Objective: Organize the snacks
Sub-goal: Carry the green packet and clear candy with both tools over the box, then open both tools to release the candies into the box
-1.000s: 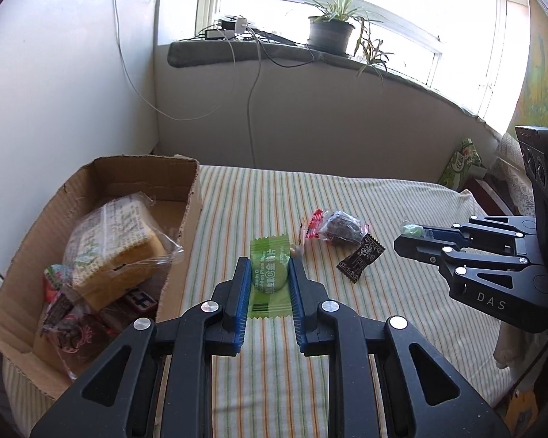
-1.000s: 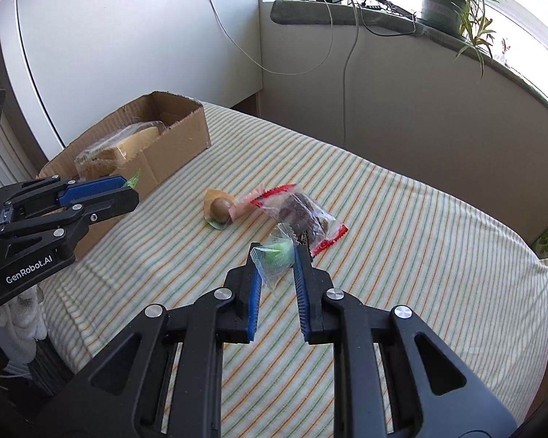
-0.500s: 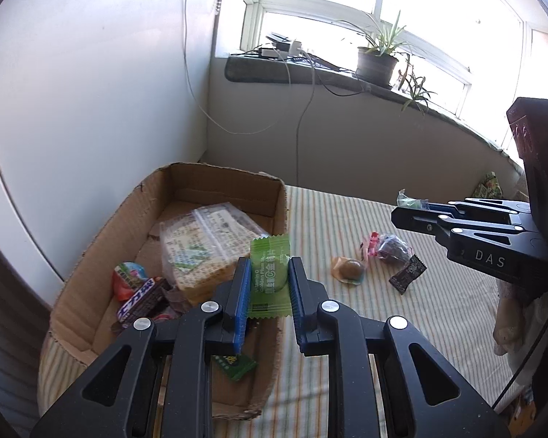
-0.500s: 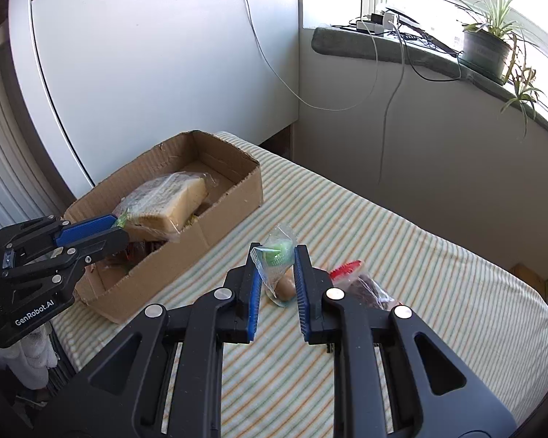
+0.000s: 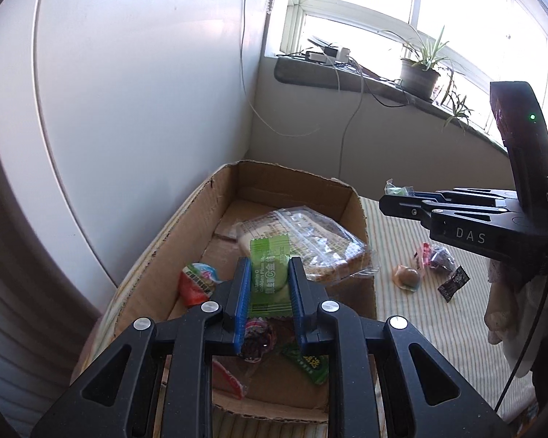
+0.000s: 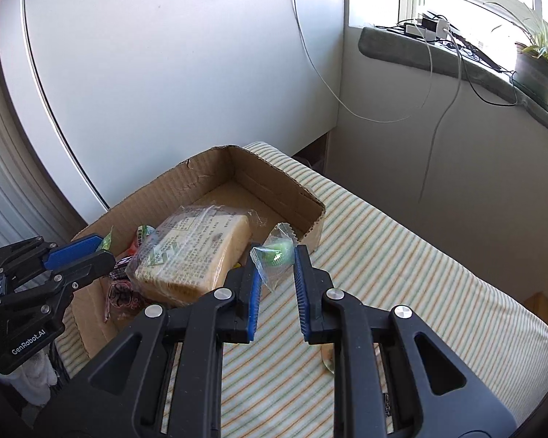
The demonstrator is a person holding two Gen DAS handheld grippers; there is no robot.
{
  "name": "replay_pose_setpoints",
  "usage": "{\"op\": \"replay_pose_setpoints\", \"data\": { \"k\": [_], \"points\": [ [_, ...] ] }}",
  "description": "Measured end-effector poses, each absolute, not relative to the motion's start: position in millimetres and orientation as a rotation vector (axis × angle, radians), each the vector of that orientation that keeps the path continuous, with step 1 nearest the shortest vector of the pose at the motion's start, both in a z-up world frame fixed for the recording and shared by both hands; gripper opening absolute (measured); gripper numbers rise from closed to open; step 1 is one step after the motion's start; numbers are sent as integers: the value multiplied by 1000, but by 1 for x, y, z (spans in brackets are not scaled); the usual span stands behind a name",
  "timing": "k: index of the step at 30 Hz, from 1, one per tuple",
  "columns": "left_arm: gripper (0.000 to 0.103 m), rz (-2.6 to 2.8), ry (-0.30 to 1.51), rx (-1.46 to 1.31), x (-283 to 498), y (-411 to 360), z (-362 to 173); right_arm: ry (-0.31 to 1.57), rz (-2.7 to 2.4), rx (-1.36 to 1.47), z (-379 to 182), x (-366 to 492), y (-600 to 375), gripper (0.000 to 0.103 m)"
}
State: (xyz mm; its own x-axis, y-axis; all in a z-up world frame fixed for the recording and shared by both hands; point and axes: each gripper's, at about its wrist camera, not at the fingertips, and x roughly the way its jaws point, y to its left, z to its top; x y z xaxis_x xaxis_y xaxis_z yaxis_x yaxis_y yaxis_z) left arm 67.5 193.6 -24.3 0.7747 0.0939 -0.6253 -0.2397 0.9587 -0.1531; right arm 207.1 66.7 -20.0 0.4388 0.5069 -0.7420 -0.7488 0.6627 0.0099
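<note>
Drop-off step: the left gripper (image 5: 268, 284) jaws clench a green packet (image 5: 268, 273) above the box (image 5: 361, 215); the right gripper (image 6: 277, 277) jaws clench a candy (image 6: 276, 252) beside its rim; next, each must release over the box.

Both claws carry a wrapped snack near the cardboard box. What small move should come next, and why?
Probably open the left claw and drop the green packet into the cardboard box: in the left wrist view it hangs over the box's inside, above the bagged bread. The right claw, shut on the clear-wrapped green candy, looks to be at the box's rim, so it should follow.
</note>
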Motion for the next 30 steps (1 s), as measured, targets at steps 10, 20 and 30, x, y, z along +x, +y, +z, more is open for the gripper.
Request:
{"op": "replay_pose_setpoints", "data": {
  "k": [10, 20, 30],
  "points": [
    [19, 217, 678, -241, 73, 213, -35, 820, 812, -352, -38, 226, 94, 18],
    [20, 221, 687, -246, 77, 216, -37, 827, 830, -360, -44, 232, 106, 18],
    [64, 232, 673, -236, 76, 214, -34, 792, 825, -363, -38, 226, 105, 73]
  ]
}}
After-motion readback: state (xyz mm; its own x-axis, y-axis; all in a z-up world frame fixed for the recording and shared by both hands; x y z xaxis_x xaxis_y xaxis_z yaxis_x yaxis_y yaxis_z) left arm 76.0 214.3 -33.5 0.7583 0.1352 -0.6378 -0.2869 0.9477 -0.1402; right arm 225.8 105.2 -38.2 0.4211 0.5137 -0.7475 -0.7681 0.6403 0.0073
